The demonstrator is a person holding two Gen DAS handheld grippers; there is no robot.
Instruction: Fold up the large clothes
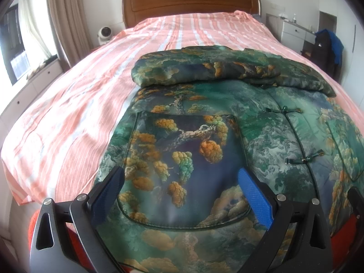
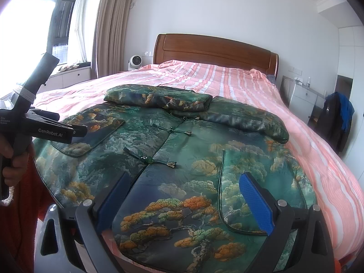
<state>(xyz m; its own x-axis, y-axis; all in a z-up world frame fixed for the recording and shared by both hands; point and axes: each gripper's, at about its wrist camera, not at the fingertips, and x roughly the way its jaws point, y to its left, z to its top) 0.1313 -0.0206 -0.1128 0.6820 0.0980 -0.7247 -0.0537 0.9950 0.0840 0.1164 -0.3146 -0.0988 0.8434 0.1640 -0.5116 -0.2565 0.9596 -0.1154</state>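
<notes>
A padded green jacket (image 1: 204, 125) (image 2: 182, 141) printed with pine trees and mountains lies front up on the bed, knot buttons (image 2: 149, 159) closed down its middle. Both sleeves (image 1: 204, 70) (image 2: 159, 99) are folded across its chest. My left gripper (image 1: 180, 180) hangs open over the left patch pocket (image 1: 182, 168) near the hem, nothing between its blue pads. My right gripper (image 2: 184, 186) is open above the hem by the right pocket (image 2: 261, 182), also holding nothing. In the right wrist view the left gripper's body (image 2: 45, 129) shows at the left, held by a hand (image 2: 13, 166).
The bed (image 1: 68, 113) carries a pink and white striped sheet and a wooden headboard (image 2: 216, 52). A white fan (image 1: 104, 34) stands at the left, a white drawer unit (image 1: 293, 31) and a dark chair with blue clothing (image 1: 327, 47) at the right. Red fabric (image 2: 20, 227) shows below the hand.
</notes>
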